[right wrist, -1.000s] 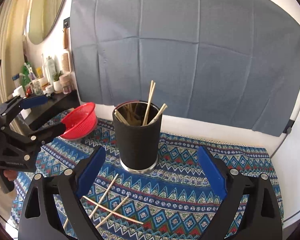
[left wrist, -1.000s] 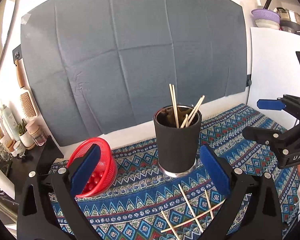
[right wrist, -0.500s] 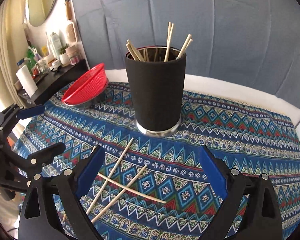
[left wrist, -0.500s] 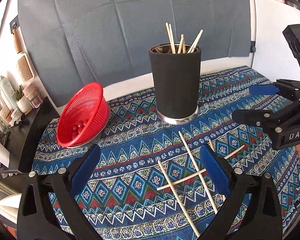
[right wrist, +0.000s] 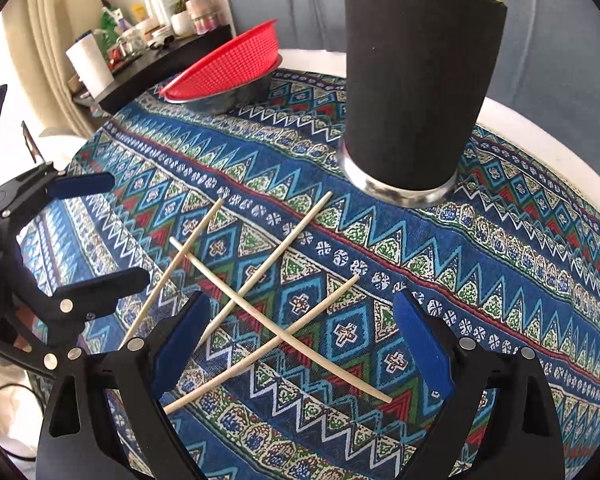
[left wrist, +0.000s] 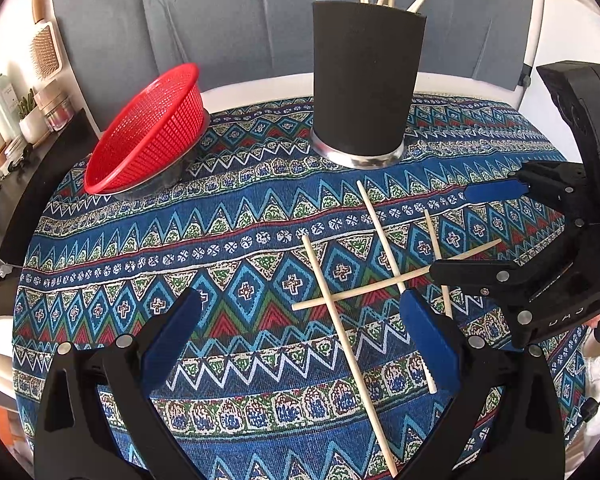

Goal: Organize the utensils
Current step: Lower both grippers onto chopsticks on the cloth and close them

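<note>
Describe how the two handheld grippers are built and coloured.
Both the left gripper and the right gripper have matte black angular frames with silver rivets and two fingers faced with flat blue pads. Pale lettering marks the right gripper's body in the left wrist view.

Left wrist view: looks steeply down along own fingers, close over patterned cloth. Right wrist view: same tilt, nearer, from opposite side. Shared: loose chopsticks, black holder, red basket.
</note>
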`<action>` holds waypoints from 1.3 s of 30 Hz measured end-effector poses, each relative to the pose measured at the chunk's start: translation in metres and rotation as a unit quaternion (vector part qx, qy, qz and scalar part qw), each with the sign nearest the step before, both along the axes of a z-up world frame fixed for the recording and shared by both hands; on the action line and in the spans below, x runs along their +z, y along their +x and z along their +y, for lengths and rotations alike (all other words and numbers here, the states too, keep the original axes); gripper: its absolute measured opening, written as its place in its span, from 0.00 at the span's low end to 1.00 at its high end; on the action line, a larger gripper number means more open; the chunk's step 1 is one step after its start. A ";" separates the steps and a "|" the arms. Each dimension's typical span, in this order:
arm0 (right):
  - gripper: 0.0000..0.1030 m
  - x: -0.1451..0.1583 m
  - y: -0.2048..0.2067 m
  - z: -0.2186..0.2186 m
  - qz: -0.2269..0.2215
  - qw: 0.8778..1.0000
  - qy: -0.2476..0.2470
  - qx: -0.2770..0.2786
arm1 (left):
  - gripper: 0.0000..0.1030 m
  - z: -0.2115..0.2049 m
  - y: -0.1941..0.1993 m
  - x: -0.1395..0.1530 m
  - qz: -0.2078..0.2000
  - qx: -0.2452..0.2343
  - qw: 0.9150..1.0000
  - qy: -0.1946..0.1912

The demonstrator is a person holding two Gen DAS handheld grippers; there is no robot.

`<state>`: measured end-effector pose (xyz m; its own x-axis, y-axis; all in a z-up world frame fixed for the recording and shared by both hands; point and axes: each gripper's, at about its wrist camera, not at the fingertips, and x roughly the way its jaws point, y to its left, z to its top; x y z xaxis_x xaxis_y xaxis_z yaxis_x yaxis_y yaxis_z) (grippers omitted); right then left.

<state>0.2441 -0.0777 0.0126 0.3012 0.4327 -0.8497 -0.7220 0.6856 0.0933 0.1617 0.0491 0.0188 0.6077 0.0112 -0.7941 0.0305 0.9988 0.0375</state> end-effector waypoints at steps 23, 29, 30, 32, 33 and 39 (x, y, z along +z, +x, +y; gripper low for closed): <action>0.04 -0.017 -0.001 0.020 0.017 0.995 -0.025 0.093 | 0.41 0.006 0.002 -0.035 0.038 -0.021 0.999 -0.022; 0.04 -0.003 0.008 -0.006 0.027 0.998 0.023 0.055 | 0.05 0.029 0.004 -0.032 0.047 0.011 0.997 -0.055; 0.04 0.000 0.008 -0.010 0.025 0.998 0.026 0.050 | 0.05 0.034 0.004 -0.032 0.050 0.015 0.996 -0.065; 0.04 0.008 0.008 -0.017 0.024 0.998 0.037 0.045 | 0.05 0.040 0.003 -0.030 0.054 0.024 0.995 -0.078; 0.04 0.011 0.008 -0.021 0.021 0.998 0.041 0.041 | 0.05 0.042 0.003 -0.029 0.053 0.026 0.995 -0.081; 0.04 0.032 0.007 -0.041 0.006 0.998 0.058 0.024 | 0.05 0.049 -0.001 -0.015 0.046 0.030 0.995 -0.086</action>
